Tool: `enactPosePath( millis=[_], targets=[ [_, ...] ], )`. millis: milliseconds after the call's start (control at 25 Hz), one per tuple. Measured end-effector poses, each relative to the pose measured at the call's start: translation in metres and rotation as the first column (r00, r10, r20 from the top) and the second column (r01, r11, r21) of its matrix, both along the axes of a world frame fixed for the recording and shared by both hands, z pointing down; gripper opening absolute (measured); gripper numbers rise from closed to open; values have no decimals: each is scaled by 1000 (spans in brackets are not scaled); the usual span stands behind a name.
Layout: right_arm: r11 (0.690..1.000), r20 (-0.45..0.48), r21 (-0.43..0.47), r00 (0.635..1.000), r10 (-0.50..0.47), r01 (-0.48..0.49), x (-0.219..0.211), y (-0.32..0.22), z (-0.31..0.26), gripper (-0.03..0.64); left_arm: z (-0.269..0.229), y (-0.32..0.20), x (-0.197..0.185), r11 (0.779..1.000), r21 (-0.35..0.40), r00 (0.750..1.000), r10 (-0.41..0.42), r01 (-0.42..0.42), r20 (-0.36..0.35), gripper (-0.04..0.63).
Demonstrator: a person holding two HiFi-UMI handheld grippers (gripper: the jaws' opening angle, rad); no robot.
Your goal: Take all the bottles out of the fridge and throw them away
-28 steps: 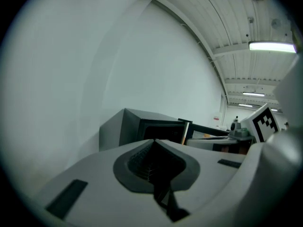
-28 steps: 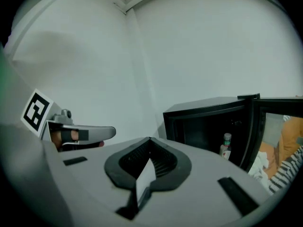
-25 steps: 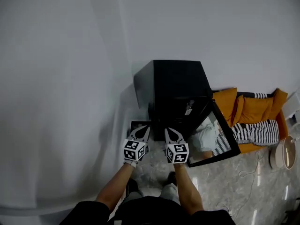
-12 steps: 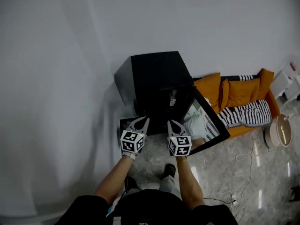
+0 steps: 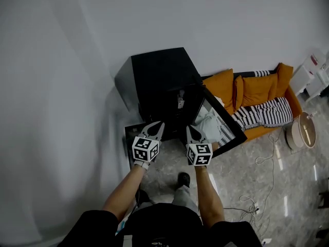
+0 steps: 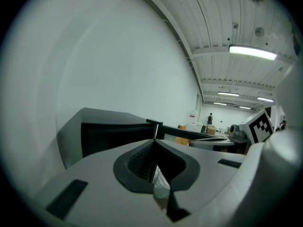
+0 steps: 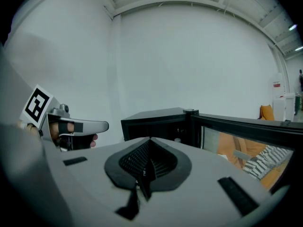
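The black fridge (image 5: 159,71) has its door (image 5: 220,121) swung open. Just before its opening, the left tongs (image 5: 160,124) and right tongs (image 5: 188,128) hang side by side, both closed tight and empty. A pale thing (image 5: 181,103) inside the fridge is too small to tell.

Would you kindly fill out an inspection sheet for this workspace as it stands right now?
Surface: grey polished floor, white wall behind.
Job's things: black fridge with its glass door swung open; no bottle clearly made out inside.
Clutter: dark box on the floor beside the fridge.
Grippers: left gripper and right gripper both shut and empty, side by side in front of the fridge.
Cables: white cable loose on the floor.
Surroundings: orange sofa with a striped throw; round pale object nearby.
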State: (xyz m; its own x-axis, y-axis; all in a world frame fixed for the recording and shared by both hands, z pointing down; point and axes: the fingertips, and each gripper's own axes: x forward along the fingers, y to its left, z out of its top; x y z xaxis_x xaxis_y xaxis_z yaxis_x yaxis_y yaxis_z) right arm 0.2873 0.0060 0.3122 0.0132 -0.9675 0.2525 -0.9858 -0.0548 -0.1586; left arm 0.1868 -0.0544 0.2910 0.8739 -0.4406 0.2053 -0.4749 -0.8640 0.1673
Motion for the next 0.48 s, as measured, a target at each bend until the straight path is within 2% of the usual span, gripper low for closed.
enactPosePath(
  millis=[480],
  targets=[
    [1000, -8, -4, 1000, 19, -19, 15, -13, 7, 8, 7, -16, 3, 1000, 6, 1000, 6, -6, 24, 0]
  ],
)
